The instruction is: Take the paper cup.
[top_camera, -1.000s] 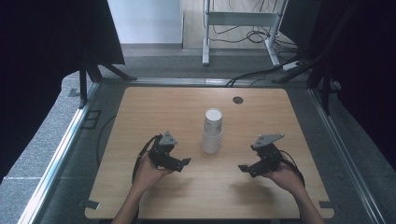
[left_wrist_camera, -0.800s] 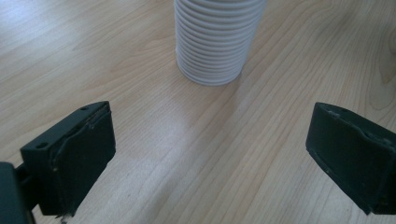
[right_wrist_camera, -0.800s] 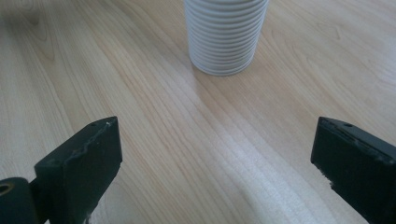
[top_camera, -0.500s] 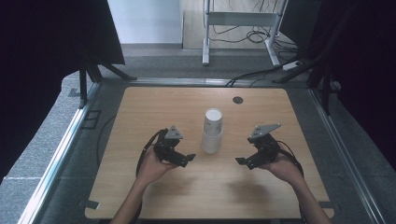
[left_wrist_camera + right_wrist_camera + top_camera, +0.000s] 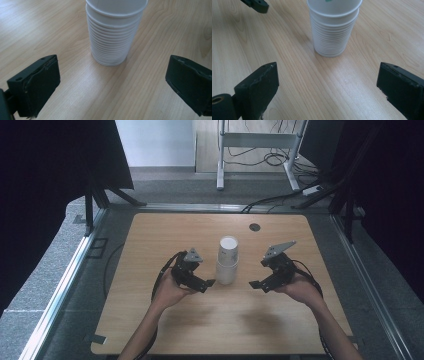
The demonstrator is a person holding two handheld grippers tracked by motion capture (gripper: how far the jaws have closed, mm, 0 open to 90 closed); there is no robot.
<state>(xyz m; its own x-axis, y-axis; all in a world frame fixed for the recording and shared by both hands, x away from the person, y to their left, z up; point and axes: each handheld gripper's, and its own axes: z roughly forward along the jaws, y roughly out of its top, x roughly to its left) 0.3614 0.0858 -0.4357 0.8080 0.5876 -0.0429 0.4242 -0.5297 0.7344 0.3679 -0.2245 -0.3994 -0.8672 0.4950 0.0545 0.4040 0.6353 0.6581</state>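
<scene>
A tall stack of white paper cups (image 5: 227, 260) stands upright near the middle of the wooden table (image 5: 150, 245). My left gripper (image 5: 207, 284) hovers just left of the stack, pointing at its base. Its jaws stand wide and have just been opening, with nothing between them. My right gripper (image 5: 256, 284) faces the stack from the right, a little apart from it. Its jaws are wide too, have just been closing slightly, and hold nothing. The stack (image 5: 112, 37) lies ahead of the left gripper (image 5: 113, 87), and the stack (image 5: 332, 32) ahead of the right gripper (image 5: 329, 92).
A small dark round grommet (image 5: 255, 227) sits in the tabletop behind the stack. Metal rails (image 5: 75, 270) frame the table, and cables trail from both grippers. A jaw of the left gripper (image 5: 255, 5) shows at the top left of the right gripper view.
Both hands have closed in on the cup stack from either side, and the right gripper has lifted off the table. The stack has not moved.
</scene>
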